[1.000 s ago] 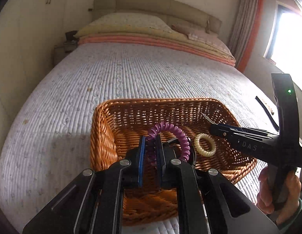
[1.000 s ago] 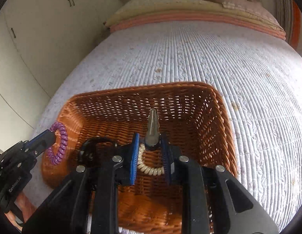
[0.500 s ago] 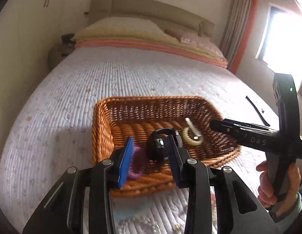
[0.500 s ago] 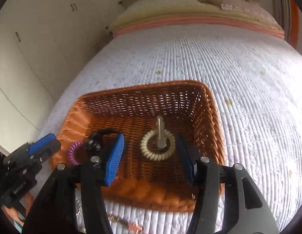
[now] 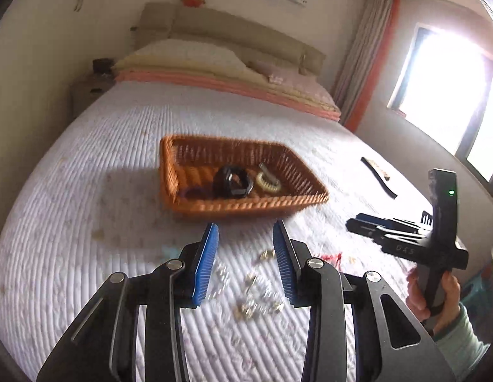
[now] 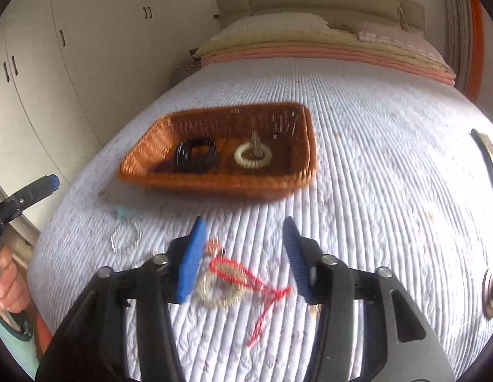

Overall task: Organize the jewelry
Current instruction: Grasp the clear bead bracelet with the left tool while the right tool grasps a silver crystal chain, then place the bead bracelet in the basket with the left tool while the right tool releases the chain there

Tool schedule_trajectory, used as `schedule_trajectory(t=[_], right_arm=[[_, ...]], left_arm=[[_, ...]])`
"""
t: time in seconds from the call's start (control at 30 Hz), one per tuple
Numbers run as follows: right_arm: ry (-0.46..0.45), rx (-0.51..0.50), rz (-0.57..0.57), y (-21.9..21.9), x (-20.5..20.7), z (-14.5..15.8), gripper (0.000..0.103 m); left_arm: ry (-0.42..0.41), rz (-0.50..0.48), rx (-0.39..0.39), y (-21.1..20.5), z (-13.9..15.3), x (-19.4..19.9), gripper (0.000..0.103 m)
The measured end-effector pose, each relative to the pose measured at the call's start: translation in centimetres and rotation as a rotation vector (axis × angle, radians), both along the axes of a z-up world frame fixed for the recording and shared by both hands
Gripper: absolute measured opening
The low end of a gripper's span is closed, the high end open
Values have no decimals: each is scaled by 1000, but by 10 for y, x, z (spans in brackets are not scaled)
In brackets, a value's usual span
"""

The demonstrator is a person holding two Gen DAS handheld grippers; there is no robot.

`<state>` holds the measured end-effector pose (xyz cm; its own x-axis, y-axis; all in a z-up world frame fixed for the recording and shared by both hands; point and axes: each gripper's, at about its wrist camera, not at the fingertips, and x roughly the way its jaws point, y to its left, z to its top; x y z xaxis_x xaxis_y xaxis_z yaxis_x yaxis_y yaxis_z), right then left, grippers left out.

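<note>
On the bed: wicker basket [image 6: 287, 184] held my black bracelet [image 6: 197, 155], cream coil ring [image 6: 252, 159].
Left claw [image 5: 245, 262]: released, empty.
Right claw [image 6: 243, 256]: just narrowing, gripping nothing, above red cord [image 6: 243, 275].

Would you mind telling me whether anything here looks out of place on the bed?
Yes: several pieces lie loose on the quilt outside the wicker basket: a red cord loop across a pale beaded bracelet, a clear bead bracelet, and small gold bits. A black strap lies apart.
</note>
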<state>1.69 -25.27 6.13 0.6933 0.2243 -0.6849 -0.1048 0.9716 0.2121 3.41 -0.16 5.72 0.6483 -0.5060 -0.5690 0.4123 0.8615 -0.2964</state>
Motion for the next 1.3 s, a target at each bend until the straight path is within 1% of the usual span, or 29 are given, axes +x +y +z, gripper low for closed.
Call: schedule_trajectory(t=[0.1, 0.13, 0.27, 0.3, 0.37, 0.43, 0.53, 0.57, 0.7, 0.73, 0.8, 0.87, 0.93, 0.97, 1.0, 1.03, 1.07, 1.1, 1.17, 1.3], right_arm=[[21, 42, 15, 7, -14, -14, 37], [27, 59, 29, 14, -19, -20, 37], [51, 88, 78, 47, -27, -35, 36], [57, 82, 90, 57, -26, -39, 34], [76, 60, 109, 76, -21, -49, 34], [105, 60, 125, 91, -13, -61, 32], [124, 27, 131, 107, -3, -70, 32], [126, 5, 131, 112, 0, -72, 32], [121, -65, 135, 127, 6, -71, 32], [120, -83, 131, 129, 7, -72, 29], [111, -111, 132, 134, 7, -73, 27], [98, -128, 142, 138, 3, -72, 19], [88, -147, 144, 142, 3, -72, 10], [84, -147, 147, 142, 2, -72, 9], [82, -144, 149, 141, 0, -70, 8], [80, -140, 150, 139, -1, -70, 8], [79, -130, 151, 137, -3, -69, 8], [75, -113, 153, 135, -5, -67, 8], [73, -79, 155, 129, -7, -64, 8], [59, -43, 159, 120, -13, -53, 8]], left_arm=[[62, 44, -2, 12, -25, 5, 35], [76, 62, 7, 16, -32, 8, 33], [152, 89, 38, 24, -64, 26, 33], [163, 88, 42, 24, -70, 30, 33], [190, 87, 55, 24, -81, 40, 33], [208, 84, 62, 22, -88, 48, 33], [242, 49, 59, 21, -96, 55, 33], [245, 35, 61, 20, -98, 56, 33], [237, 37, 98, 13, -99, 61, 33], [236, 38, 111, 11, -100, 62, 32], [225, 38, 152, 5, -101, 63, 32], [208, 37, 204, -2, -102, 60, 32], [200, 42, 232, -5, -102, 60, 32], [194, 46, 248, -6, -101, 59, 32], [186, 55, 270, -7, -101, 58, 29], [175, 68, 292, -9, -101, 56, 21], [169, 72, 301, -9, -101, 55, 8], [165, 74, 304, -9, -100, 54, 6], [159, 68, 298, -8, -98, 52, 6], [151, 43, 234, -2, -90, 46, 6]])
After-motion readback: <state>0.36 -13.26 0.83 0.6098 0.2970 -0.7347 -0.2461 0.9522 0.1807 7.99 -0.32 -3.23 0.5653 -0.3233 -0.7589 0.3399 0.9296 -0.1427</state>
